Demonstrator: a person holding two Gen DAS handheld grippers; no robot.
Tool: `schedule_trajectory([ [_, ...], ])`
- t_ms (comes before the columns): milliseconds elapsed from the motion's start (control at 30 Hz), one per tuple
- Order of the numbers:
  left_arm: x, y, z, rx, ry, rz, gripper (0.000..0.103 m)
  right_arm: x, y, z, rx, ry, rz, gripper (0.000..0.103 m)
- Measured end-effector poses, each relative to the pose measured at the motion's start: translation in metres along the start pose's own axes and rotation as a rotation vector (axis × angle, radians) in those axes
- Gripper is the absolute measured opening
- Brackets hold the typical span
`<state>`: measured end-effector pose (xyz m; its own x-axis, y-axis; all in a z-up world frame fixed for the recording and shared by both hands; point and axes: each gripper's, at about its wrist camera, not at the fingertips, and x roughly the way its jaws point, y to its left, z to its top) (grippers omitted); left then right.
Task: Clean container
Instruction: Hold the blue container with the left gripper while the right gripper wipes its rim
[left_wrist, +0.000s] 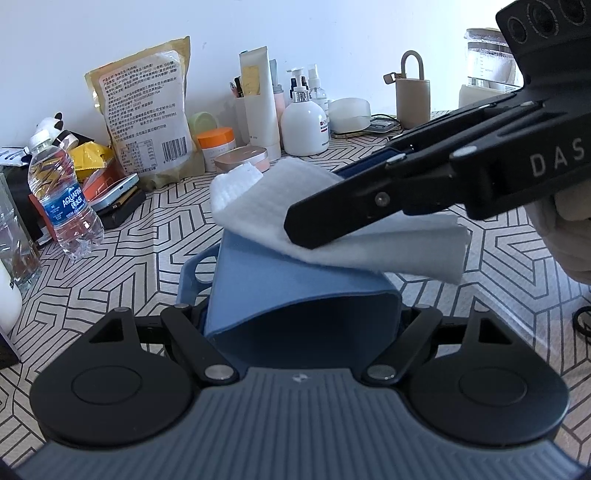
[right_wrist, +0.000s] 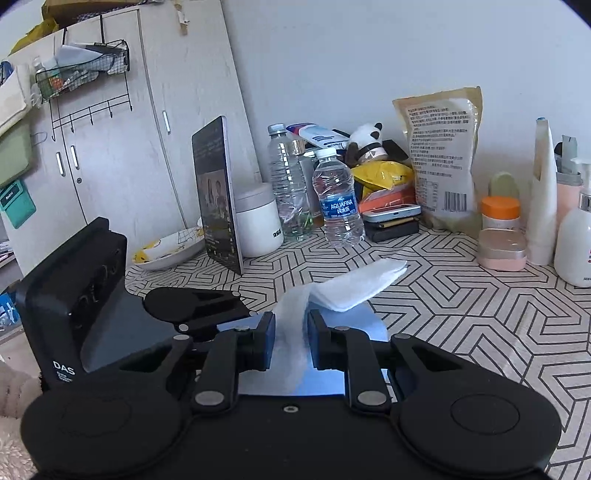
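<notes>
Left wrist view: blue container, tipped, open mouth facing camera, gripped in left gripper, white cloth on its upper wall, fingertips hidden; right wrist view: right gripper pinching cloth over mostly hidden container.

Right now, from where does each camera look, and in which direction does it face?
Left wrist: sits on the left gripper, looks over the blue container it holds toward the wall clutter; the right gripper with the white cloth enters from the right.
Right wrist: sits on the right gripper, looks along the cloth toward the tablet and cupboard; the left gripper's body shows at left.
Shared: cloth, container, Aquafina bottle, patterned table.
</notes>
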<state>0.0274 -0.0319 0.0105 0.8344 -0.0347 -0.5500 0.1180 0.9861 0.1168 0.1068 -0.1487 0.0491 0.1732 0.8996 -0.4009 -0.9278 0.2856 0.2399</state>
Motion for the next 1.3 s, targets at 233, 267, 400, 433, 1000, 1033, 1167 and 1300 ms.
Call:
schedule_trajectory([
  [233, -0.001, 0.002, 0.0, 0.003, 0.001, 0.004, 0.082, -0.004, -0.013, 0.0, 0.049, -0.005, -0.047, 0.024],
  [267, -0.001, 0.002, -0.001, 0.002, 0.002, 0.003, 0.082, -0.004, -0.011, 0.0, 0.041, -0.005, -0.04, 0.024],
  [400, 0.0, 0.005, 0.0, 0.001, 0.001, 0.003, 0.082, -0.003, -0.004, 0.0, 0.019, -0.003, 0.011, 0.024],
  [433, 0.0, 0.005, 0.0, 0.003, 0.001, 0.004, 0.082, -0.002, -0.002, 0.0, 0.016, -0.002, 0.026, 0.024],
  [1000, 0.002, 0.006, 0.002, 0.008, 0.005, 0.009, 0.082, -0.004, -0.009, 0.001, 0.036, -0.007, -0.016, 0.024],
  [1033, 0.002, 0.006, 0.001, 0.008, 0.005, 0.009, 0.082, -0.004, -0.009, 0.001, 0.038, -0.008, -0.008, 0.024],
  [1167, 0.002, 0.006, 0.002, 0.011, 0.006, 0.011, 0.083, -0.002, -0.004, 0.0, 0.022, -0.008, 0.029, 0.024],
  [1300, 0.002, 0.005, 0.002, 0.014, 0.006, 0.013, 0.083, -0.002, -0.001, 0.0, 0.011, -0.005, 0.039, 0.024],
])
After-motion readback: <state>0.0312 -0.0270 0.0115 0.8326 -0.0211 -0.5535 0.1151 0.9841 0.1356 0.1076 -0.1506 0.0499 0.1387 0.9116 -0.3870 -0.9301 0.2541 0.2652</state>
